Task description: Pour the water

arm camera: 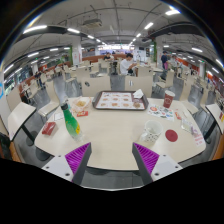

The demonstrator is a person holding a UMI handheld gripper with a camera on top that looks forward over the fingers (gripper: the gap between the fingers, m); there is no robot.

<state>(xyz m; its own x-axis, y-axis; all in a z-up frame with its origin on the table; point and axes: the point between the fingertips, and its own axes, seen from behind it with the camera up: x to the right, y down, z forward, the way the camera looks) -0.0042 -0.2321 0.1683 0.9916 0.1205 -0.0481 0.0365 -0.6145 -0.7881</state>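
A: Green bottle (71, 120) stands upright on the bench (115, 135), left of the dark tray (121, 100), well beyond the fingers.

B: And the hand-held gripper (113, 160)?

A: Spread wide, holding nothing.

B: It's probably light, thin plastic, slippery and easily squashed. I'd clamp mid-body, gently.

The gripper (111, 160) shows as two grey fingers, one at each side; each is a flat, angular plate, broad toward the camera and tapering forward to a blunt tip; the left finger (64, 165) bears a magenta-purple pad (78, 155) on its inner face, faintly ribbed; the right finger (160, 165) bears a matching pad (146, 156); a wide gap separates them.
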